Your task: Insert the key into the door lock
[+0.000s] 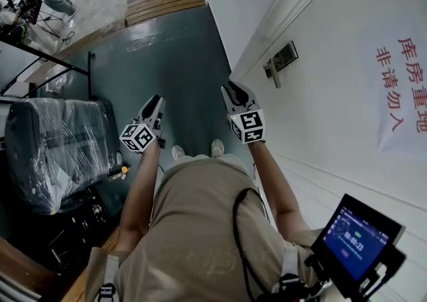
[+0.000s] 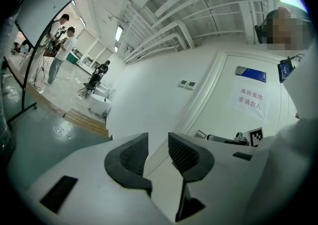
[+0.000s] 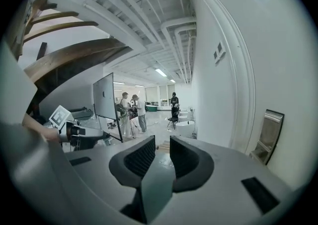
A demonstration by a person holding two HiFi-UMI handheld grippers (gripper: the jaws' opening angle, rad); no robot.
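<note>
I stand facing a white door (image 1: 333, 114) on the right, with its metal lock plate and handle (image 1: 283, 59) ahead of my right gripper. In the head view my right gripper (image 1: 233, 94) is held just short of the handle and my left gripper (image 1: 155, 109) is level with it, further left over the grey floor. In the left gripper view the left gripper (image 2: 158, 142) has its jaws apart and holds nothing. In the right gripper view the right gripper (image 3: 162, 147) also shows a gap with nothing in it, and the lock plate (image 3: 268, 134) lies to its right. No key shows in any view.
A plastic-wrapped grey seat (image 1: 57, 147) and a black stand (image 1: 67, 67) are at the left. Wooden steps (image 1: 163, 1) lie ahead. A paper sign with red print (image 1: 400, 87) hangs on the door. A small monitor (image 1: 357, 244) sits at my waist. People (image 3: 130, 112) stand far down the hall.
</note>
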